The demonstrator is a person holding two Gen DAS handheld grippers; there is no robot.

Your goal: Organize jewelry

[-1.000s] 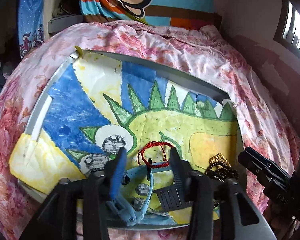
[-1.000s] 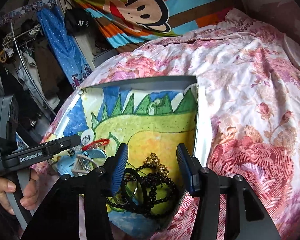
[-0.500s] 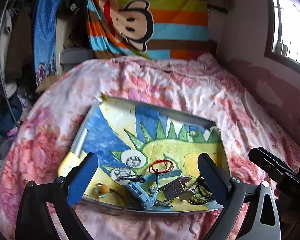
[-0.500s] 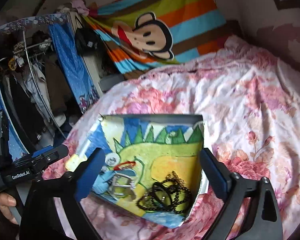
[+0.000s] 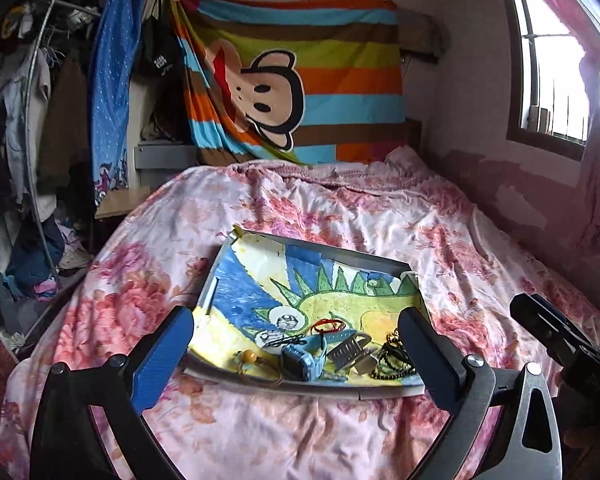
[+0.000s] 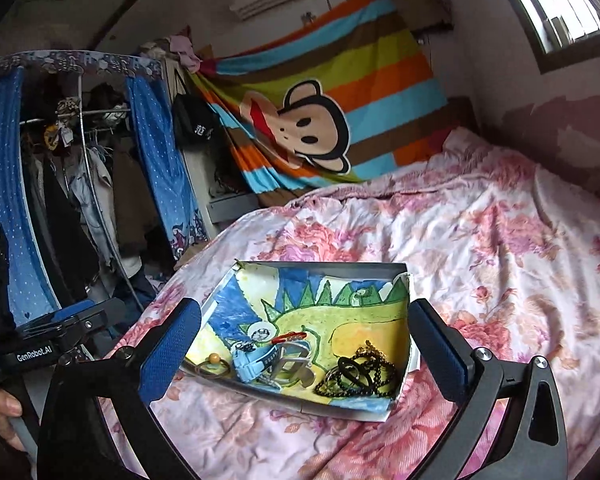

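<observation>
A shallow grey tray [image 5: 216,280] lined with a dinosaur drawing lies on the bed; it also shows in the right wrist view [image 6: 340,266]. Along its near edge lie a red string bracelet [image 5: 329,325], a blue watch [image 5: 305,356], a metal clasp piece [image 5: 350,350], an orange bead on a cord [image 5: 247,357] and black bead necklaces [image 5: 392,360]. The black beads [image 6: 360,372], blue watch [image 6: 252,362] and red bracelet [image 6: 290,336] also show in the right wrist view. My left gripper [image 5: 296,360] is wide open, raised in front of the tray. My right gripper [image 6: 304,352] is wide open and empty.
The bed has a pink floral cover [image 5: 340,208]. A striped monkey blanket [image 5: 300,80] hangs on the back wall. A clothes rack [image 6: 80,184] with blue curtains stands left of the bed. A window [image 5: 552,72] is at the right.
Both grippers have opened wide and pulled back and up from the tray. The jewelry stays on the tray.
</observation>
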